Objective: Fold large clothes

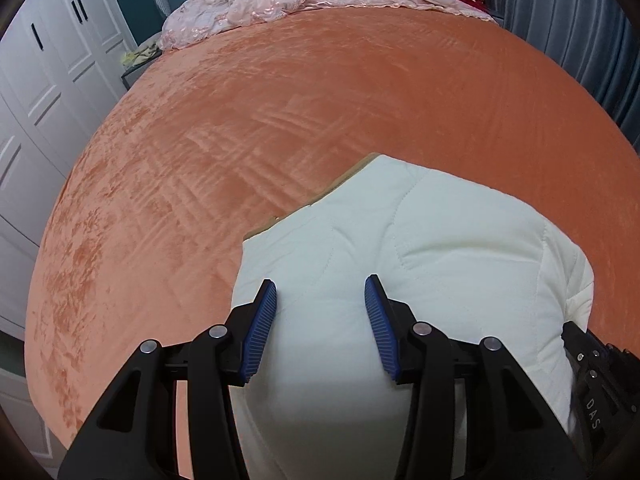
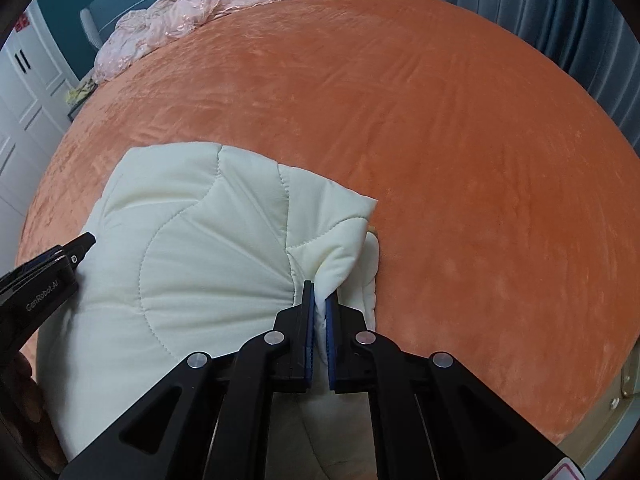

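Observation:
A cream quilted garment (image 1: 440, 240) lies folded into a thick bundle on the orange bed cover (image 1: 280, 100). My left gripper (image 1: 320, 290) hovers over its near left part, open, its blue pads bare and the fabric below them. In the right wrist view my right gripper (image 2: 320, 292) is shut on a bunched fold at the right edge of the garment (image 2: 200, 240), with the cloth pinched up between the pads. The left gripper (image 2: 52, 264) shows at that view's left edge, beside the bundle. Part of the right gripper's body (image 1: 592, 364) shows at the lower right of the left wrist view.
A crumpled pink lace blanket (image 1: 300, 0) lies across the head of the bed. White wardrobe doors (image 1: 40, 100) stand to the left and a grey-blue curtain (image 1: 580, 40) hangs to the right. Broad orange cover (image 2: 440, 120) stretches beyond the garment.

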{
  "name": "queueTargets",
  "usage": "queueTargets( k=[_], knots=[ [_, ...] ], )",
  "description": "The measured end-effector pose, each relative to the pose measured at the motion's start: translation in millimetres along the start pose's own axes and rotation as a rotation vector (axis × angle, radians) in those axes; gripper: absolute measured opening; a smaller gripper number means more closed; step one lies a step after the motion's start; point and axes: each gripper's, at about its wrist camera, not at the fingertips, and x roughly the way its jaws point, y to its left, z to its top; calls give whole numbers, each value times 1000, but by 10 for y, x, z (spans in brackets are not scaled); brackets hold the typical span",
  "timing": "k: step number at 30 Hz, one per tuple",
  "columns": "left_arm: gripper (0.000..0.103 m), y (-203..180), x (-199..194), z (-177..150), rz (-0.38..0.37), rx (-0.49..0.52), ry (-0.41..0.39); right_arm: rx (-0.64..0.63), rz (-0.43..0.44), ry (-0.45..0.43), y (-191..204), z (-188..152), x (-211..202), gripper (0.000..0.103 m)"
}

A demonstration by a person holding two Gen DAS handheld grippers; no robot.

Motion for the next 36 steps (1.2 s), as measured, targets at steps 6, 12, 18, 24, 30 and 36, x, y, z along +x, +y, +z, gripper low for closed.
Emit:
queueTargets(
  k=[6,12,18,24,30,36],
  knots=[
    [44,-25,242,-54,23,-16,-8,-20,-25,-13,116,-13,203,7],
    [44,-84,409,-91,44,-21,-42,-18,2,-26,118,2,346,9],
    [44,-121,485,-125,56,-38,-76,-7,33,-51,112,0,433,9],
    [44,-150,519,-149,71,-35,-96,0,29,-83,135,-42,464,9],
    [44,-168,523,-163,83,-30,-111,10,29,-112,130,-91,459,9],
    [44,-135,491,-147,58,-35,-96,19,47,-103,87,-77,403,10]
  ],
)
